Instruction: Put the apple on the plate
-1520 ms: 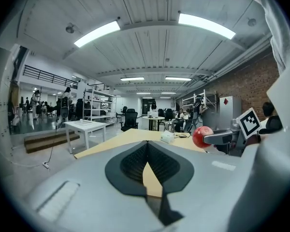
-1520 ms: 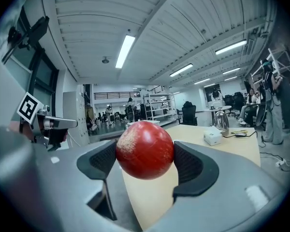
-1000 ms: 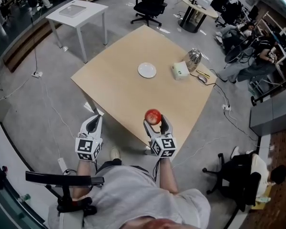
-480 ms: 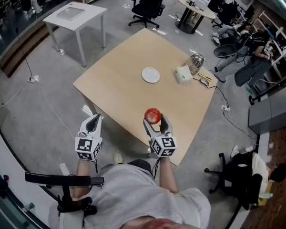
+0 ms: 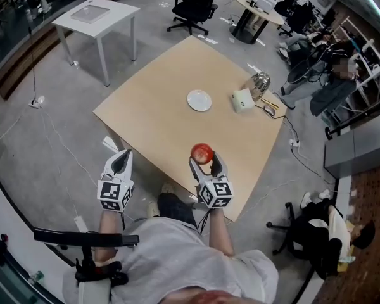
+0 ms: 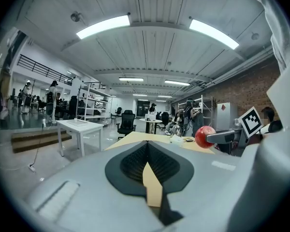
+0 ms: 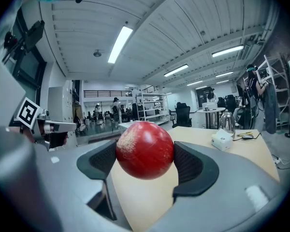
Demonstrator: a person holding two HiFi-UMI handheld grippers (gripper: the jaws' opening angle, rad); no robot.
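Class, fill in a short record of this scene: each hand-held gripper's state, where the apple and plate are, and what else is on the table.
Right hand-held gripper: shut on the apple, held over the near part of the table
Left hand-held gripper: shut, empty, off the table's near edge
Plate: empty, mid-table, apart from the apple
Also on table: white box, metal kettle
Task state: apple not yet on plate

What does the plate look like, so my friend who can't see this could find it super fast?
Find the big tan table. Past the apple held in the right tongs, near the table's middle, lies the plate, alone on bare wood. It is the only flat, round, white thing; the white box and shiny kettle to its right stand taller.
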